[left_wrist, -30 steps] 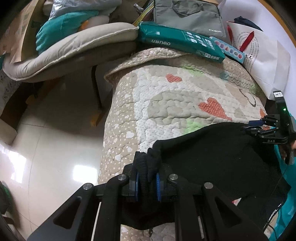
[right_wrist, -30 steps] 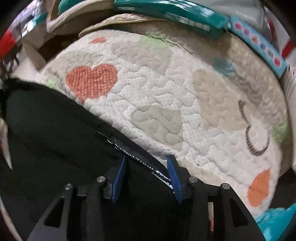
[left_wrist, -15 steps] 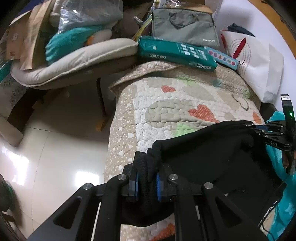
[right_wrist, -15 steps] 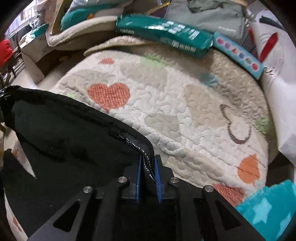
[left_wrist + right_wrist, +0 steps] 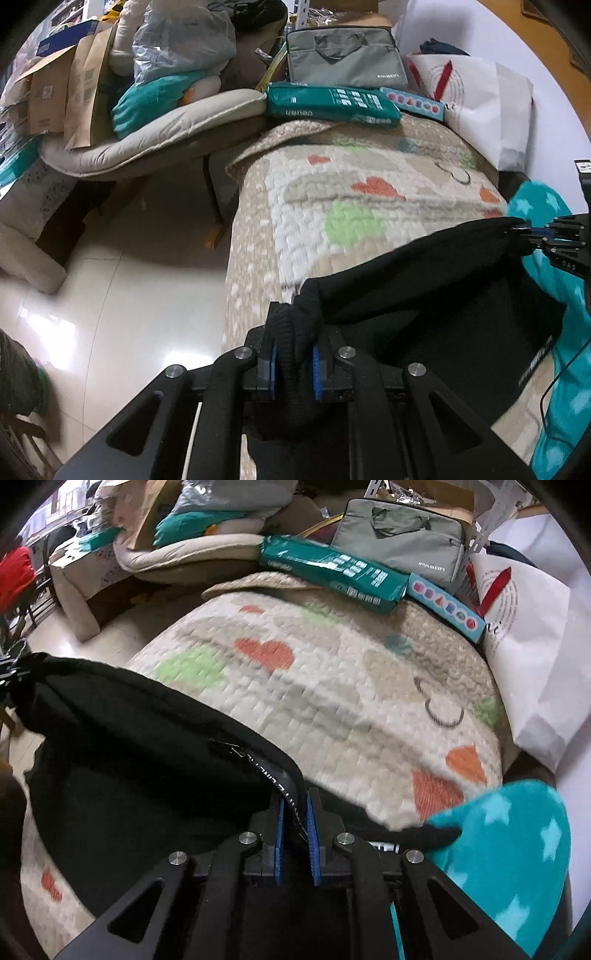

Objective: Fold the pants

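Note:
Black pants hang stretched over a quilted mat with hearts. My left gripper is shut on a bunched ribbed end of the pants at the mat's left side. In the right wrist view, my right gripper is shut on the pants at an edge with a zip and white lettering. The same right gripper shows at the right rim of the left wrist view, pulling the upper edge taut. The cloth between the two grips is lifted off the mat.
At the mat's far end lie a teal pack, a light blue box, a grey bag and a white paper bag. A teal star blanket sits at the right. A cushioned chair and tiled floor are left.
My right gripper has shut on the pants' zip edge. Both grippers have risen and drawn back from the mat's far end, lifting the pants' edge and stretching it between them.

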`<state>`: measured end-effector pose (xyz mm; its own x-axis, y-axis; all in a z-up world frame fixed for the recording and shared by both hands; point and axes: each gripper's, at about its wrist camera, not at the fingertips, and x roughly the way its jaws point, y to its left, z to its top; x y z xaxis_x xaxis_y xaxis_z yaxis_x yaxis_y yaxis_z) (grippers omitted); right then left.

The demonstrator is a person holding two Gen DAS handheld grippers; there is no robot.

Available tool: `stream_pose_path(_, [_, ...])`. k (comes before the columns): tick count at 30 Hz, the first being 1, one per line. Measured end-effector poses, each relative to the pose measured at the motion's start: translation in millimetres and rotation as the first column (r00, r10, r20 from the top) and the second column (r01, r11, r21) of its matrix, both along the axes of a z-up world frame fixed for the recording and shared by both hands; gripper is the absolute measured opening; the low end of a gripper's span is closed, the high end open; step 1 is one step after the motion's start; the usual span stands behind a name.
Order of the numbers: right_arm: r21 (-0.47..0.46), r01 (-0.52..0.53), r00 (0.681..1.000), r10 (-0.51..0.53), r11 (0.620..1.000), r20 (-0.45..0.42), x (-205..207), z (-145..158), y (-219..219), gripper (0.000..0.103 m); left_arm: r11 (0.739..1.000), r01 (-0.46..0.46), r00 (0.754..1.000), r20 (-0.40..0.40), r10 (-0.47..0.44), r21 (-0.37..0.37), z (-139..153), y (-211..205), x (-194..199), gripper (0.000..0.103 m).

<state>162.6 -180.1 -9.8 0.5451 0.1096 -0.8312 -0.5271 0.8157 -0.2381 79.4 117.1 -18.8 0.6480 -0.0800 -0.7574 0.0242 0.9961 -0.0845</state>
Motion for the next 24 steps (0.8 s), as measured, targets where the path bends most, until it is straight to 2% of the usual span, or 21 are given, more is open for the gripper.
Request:
stream_pose_path(7, [-0.050,0.001,0.997,-0.005,0.999,-0.073,-67,-31,-13,0.008,0.998,0.035,0.999,0.013,-0.036,0.061,6,-17,-37,0.014])
stream_pose_path(10, [-0.065,0.000,0.995,-0.007,0.998,-0.100,-86,-39,-16,0.007,0.990,0.072,0.997,0.020,-0.075,0.125,15,-31,-54,0.014])
stream_pose_path(12, [-0.078,-0.009,0.992,-0.001,0.997,-0.124,-99,-45,-16,0.007,0.973,0.105,0.994,0.016,-0.111,0.204,17,-43,-68,0.014])
stream_pose_path(15, [-0.118,-0.035,0.988,0.016,0.992,-0.155,-116,-53,-13,0.007,0.923,0.158,0.986,-0.002,-0.168,0.351,10,-63,-91,0.019])
stream_pose_path(16, [-0.135,-0.045,0.986,0.022,0.990,-0.166,-121,-56,-12,0.007,0.888,0.186,0.981,-0.023,-0.194,0.421,2,-72,-101,0.020])
stream_pose_path(18, [-0.174,-0.069,0.981,0.034,0.982,-0.193,-132,-63,-10,0.007,0.833,0.230,0.971,-0.066,-0.229,0.502,-14,-83,-114,0.021])
stream_pose_path(20, [-0.213,-0.096,0.976,0.050,0.972,-0.213,-139,-69,-8,0.007,0.785,0.272,0.960,-0.107,-0.257,0.556,-28,-91,-129,0.022])
stream_pose_path(22, [-0.275,-0.125,0.974,0.064,0.953,-0.218,-148,-76,-5,0.011,0.751,0.300,0.952,-0.134,-0.275,0.588,-39,-96,-144,0.026])
stream_pose_path(24, [-0.323,-0.147,0.972,0.076,0.935,-0.222,-156,-80,-3,0.014,0.744,0.319,0.946,-0.153,-0.285,0.587,-46,-95,-158,0.027])
